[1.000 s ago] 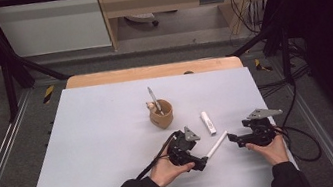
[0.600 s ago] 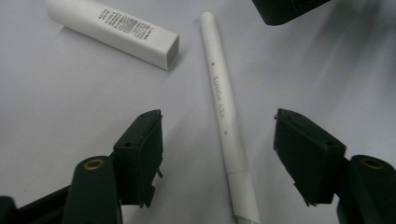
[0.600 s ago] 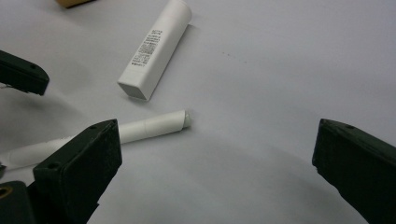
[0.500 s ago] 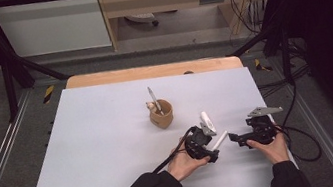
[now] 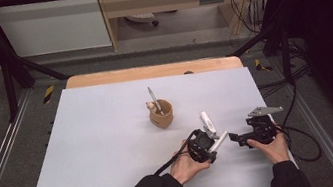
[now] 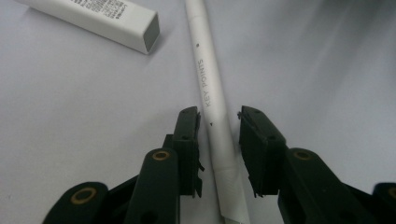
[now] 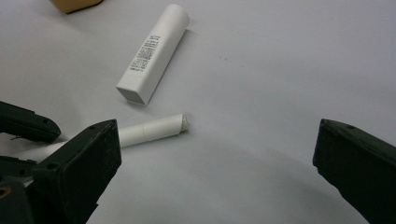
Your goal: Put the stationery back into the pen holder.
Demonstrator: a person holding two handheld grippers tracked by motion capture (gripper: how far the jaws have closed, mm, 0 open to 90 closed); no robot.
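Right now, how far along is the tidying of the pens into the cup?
Done: one pen already stands in the brown cup. In hand: the left gripper has its jaws on either side of the white pen and they have just been closing, with small gaps still showing. The right gripper waits open nearby. Left: probably lifting that pen into the cup, then the white tube lying beside it.

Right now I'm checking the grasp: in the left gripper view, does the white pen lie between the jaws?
Yes, the white pen runs up between the left gripper's two black jaws.
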